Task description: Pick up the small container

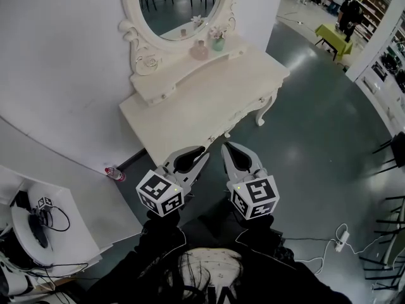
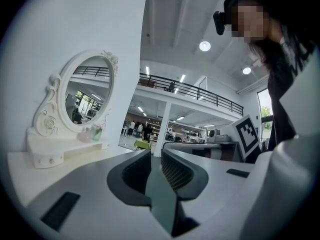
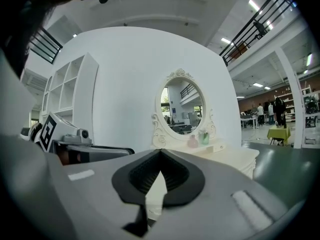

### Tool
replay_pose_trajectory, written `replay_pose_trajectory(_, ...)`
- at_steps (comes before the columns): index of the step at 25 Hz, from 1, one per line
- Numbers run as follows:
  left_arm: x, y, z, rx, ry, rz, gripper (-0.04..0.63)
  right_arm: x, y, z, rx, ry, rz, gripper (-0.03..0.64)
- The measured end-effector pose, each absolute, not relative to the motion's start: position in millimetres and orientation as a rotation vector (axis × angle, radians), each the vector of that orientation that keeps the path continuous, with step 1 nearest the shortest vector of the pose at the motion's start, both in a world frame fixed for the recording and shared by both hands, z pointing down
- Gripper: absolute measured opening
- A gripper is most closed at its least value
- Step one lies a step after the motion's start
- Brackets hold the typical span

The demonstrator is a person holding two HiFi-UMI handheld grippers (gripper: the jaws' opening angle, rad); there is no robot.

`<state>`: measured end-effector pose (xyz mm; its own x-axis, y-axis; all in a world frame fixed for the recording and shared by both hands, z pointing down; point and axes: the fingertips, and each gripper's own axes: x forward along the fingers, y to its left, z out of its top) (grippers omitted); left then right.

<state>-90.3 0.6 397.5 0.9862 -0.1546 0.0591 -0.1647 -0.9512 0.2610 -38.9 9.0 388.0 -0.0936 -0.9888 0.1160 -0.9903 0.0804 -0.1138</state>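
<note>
A small pink container (image 1: 199, 50) stands on the raised shelf of a white dressing table (image 1: 209, 100), just under its oval mirror (image 1: 180, 5). A green vase with flowers (image 1: 218, 41) is right beside it. Both grippers hover off the table's near edge, apart from the container and pointing toward it. The left gripper (image 1: 204, 151) and the right gripper (image 1: 226, 145) are shut with nothing in them. The left gripper view shows shut jaws (image 2: 156, 151) and the container (image 2: 85, 135) far off at the left. From the right gripper (image 3: 160, 151) the container (image 3: 192, 142) lies ahead, slightly right.
A red bottle (image 1: 114, 173) lies on the floor by the wall, left of the table. A white round stand with cables (image 1: 38, 223) is at the lower left. A power strip (image 1: 342, 238) and black chair frames (image 1: 395, 151) sit at the right. A green table (image 1: 333, 38) stands far back.
</note>
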Motion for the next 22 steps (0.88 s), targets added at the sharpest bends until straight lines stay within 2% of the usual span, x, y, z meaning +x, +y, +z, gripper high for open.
replay_pose_trajectory(22, 72.8, -79.0, 403.1, 2.838, -0.438, 0.103, 0.051, 138.6, -76.2, 387.3, 1.974, -2.428, 0.278, 0.000)
